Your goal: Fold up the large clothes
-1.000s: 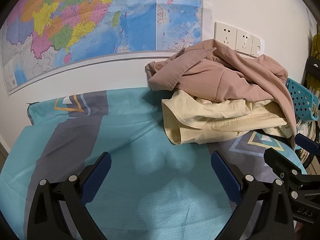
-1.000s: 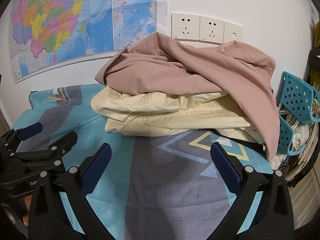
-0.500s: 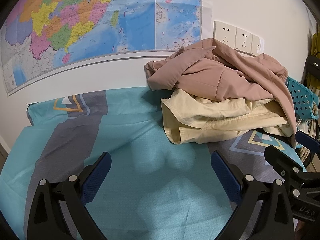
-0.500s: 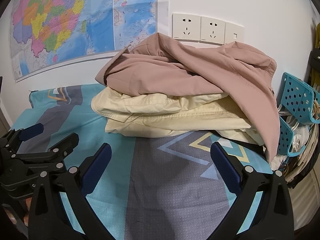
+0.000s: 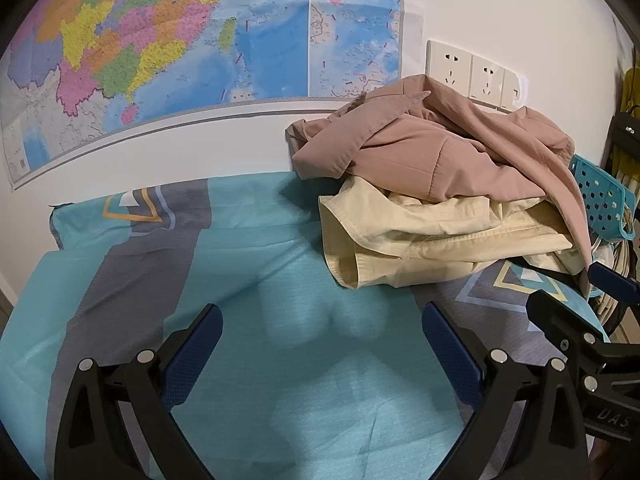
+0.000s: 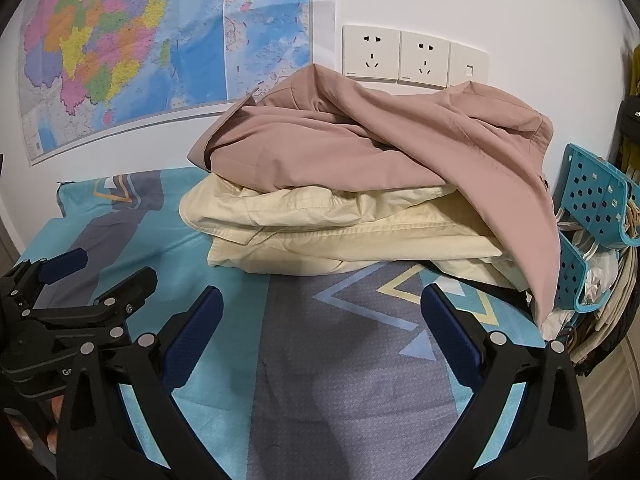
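Both tools are spread wide and hold nothing: the left tool (image 5: 320,344) hangs over the bare teal part of the bed sheet (image 5: 248,264), and the right tool (image 6: 322,328) over the grey band just in front of the clothes. The pile sits at the far right of the bed against the wall, a pink jacket (image 6: 360,136) crumpled on top of a cream garment (image 6: 320,232), with one pink flap hanging down the right side next to the blue basket (image 6: 596,200). My reading is that the step in hand is fetching the top piece. To do it well, take the pink jacket alone: pinch it at two well-separated spots along an edge or the collar, one tool to each, high enough that the cream layer beneath is not caught. Then lift it up and carry it left onto the open sheet, where there is room to spread it flat. The hanging flap could snag the basket, so raise it clear before moving sideways.
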A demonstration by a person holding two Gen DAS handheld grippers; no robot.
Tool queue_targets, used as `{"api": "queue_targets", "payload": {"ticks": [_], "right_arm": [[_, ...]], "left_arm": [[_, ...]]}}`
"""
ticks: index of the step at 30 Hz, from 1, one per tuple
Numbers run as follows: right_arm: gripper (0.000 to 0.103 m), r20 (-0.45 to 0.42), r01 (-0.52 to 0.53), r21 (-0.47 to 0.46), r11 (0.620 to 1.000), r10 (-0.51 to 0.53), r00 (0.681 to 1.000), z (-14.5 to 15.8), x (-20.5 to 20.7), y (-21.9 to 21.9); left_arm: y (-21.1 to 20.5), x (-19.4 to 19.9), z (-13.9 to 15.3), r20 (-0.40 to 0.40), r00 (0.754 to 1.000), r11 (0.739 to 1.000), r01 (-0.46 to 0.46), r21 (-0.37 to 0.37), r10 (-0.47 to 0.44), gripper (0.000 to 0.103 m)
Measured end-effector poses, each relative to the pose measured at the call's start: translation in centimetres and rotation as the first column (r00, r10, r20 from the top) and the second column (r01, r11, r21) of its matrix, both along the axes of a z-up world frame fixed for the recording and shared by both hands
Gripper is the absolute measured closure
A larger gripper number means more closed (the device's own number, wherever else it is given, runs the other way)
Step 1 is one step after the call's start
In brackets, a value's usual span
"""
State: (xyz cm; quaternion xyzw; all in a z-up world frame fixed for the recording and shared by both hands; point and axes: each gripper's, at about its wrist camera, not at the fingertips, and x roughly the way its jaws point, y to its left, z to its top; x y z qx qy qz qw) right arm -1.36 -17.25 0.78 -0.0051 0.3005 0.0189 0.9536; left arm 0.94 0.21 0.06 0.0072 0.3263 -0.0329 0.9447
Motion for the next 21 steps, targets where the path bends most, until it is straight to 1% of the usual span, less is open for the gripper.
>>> {"api": "queue_targets", "payload": {"ticks": [9,13,21], "right_arm": [[0.005,0.003,-0.006,-0.002,1.0,0.006,1.0,0.0,0.1,-0.1],[0.006,0.014,-0.014,-0.005,1.0,0.014,1.0,0.4,0.3,-0.3],[0.006,0.045,-0.018,-0.021,1.0,0.019,0.999,1.3,0.5,-0.7]], "left_arm": [[-0.2,0.0,0.0,0.002,1.0,1.0,0.003,0.002,-0.003,0.007],[-0.3,0.4,0.1,-0.005,1.0,1.0,0.016,-0.007,-0.016,0.007],[-0.8,1.0,0.9,0.006,0.999,0.999,0.044,-0.02,-0.044,0.007]]}}
